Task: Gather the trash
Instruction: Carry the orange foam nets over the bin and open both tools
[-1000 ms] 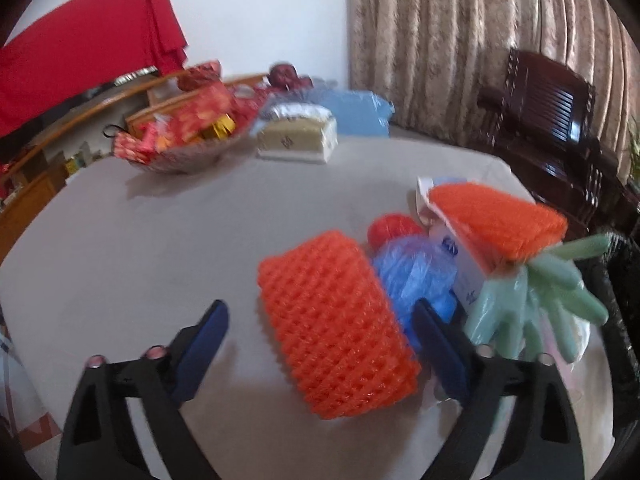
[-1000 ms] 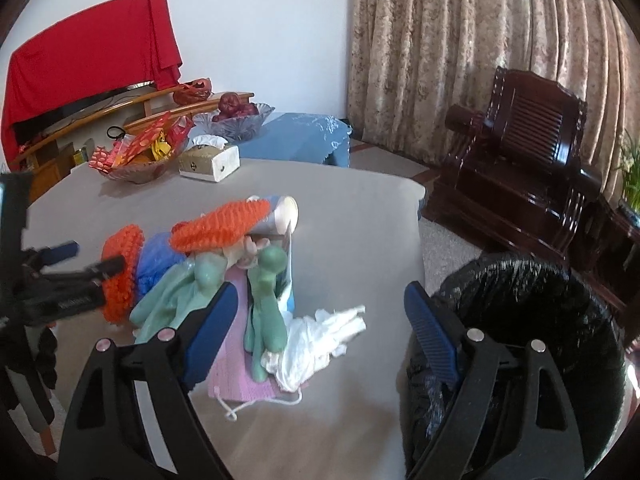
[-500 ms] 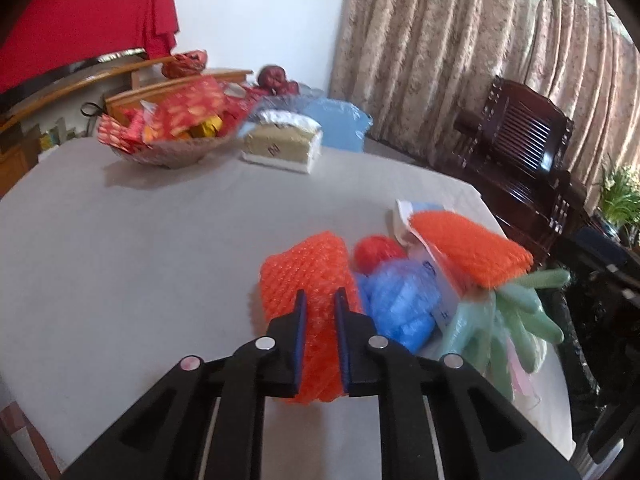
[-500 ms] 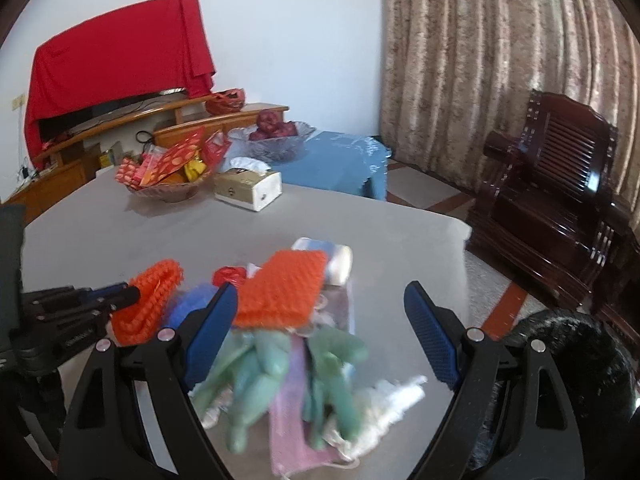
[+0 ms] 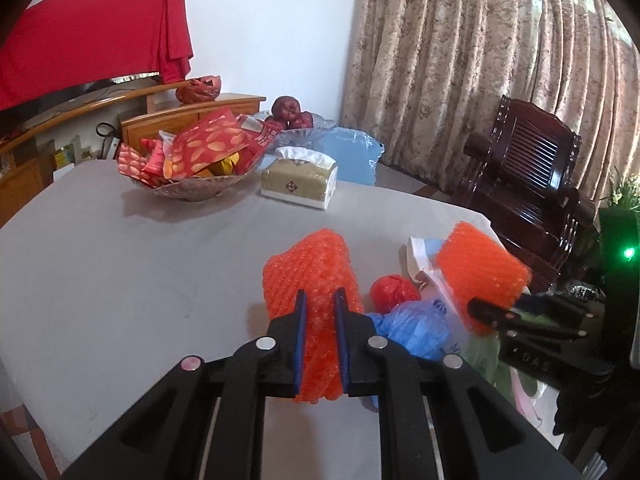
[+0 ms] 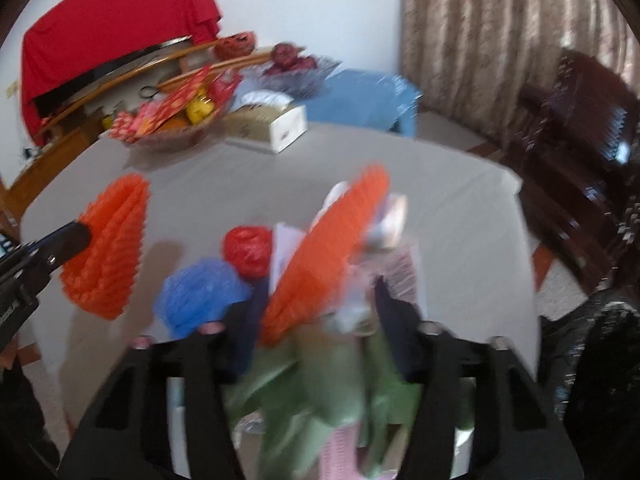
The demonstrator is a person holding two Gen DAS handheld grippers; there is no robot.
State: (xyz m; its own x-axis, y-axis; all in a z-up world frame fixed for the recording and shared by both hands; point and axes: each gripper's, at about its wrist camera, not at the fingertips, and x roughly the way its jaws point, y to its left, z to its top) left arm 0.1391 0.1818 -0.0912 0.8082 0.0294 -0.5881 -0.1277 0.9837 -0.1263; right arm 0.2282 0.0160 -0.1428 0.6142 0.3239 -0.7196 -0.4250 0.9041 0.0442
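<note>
Grey table (image 5: 120,264), left hand-held gripper (image 5: 320,322) still clamping orange foam net (image 5: 310,272), right hand-held gripper (image 6: 316,320) now narrowed around trash pile (image 6: 328,380)

The right wrist view is smeared by motion blur. The right gripper (image 6: 316,312) is blurred beside the green glove (image 6: 320,392); its grip cannot be judged. The glove is cut off below.

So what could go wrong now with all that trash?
The left gripper pinches only one end of the squishy orange foam net, so it might slip out. The right gripper is closing around a second orange net and green gloves together; loose bits could drop. The blue bag and red ball beside them might get knocked off the table.
</note>
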